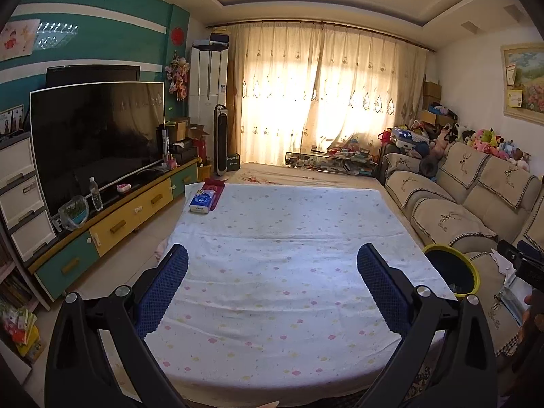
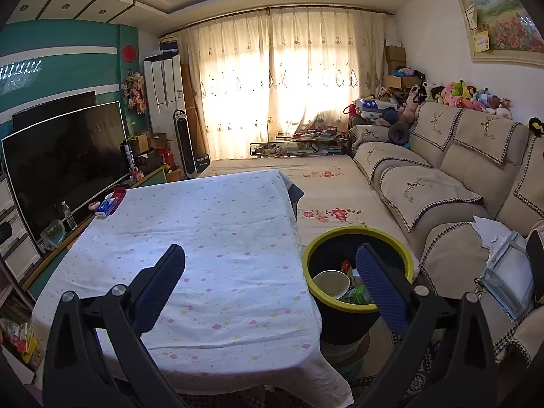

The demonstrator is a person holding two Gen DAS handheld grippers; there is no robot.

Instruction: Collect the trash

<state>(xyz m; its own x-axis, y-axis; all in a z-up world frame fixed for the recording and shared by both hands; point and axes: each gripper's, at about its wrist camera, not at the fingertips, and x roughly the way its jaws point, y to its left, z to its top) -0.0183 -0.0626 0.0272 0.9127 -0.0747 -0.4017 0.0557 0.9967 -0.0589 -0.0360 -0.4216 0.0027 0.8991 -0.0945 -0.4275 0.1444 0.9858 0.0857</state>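
A dark bin with a yellow-green rim (image 2: pixel 357 233) stands at the right edge of the table, between it and the sofa. Inside lie a white paper bowl (image 2: pixel 331 284), a green wrapper (image 2: pixel 357 295) and a red scrap. My right gripper (image 2: pixel 272 265) hangs above the table's near right part, open and holding nothing; its right finger overlaps the bin's mouth. My left gripper (image 1: pixel 272 265) is open over the middle of the table with nothing between its fingers. The same bin (image 1: pixel 452 272) shows at the right in the left wrist view.
The table wears a white cloth with coloured dots (image 1: pixel 289 238). A blue tissue pack (image 1: pixel 200 202) lies on a red box at its far left corner. A TV (image 1: pixel 95 139) on a low cabinet runs along the left. A beige sofa (image 2: pixel 442 183) with papers (image 2: pixel 506 272) lines the right.
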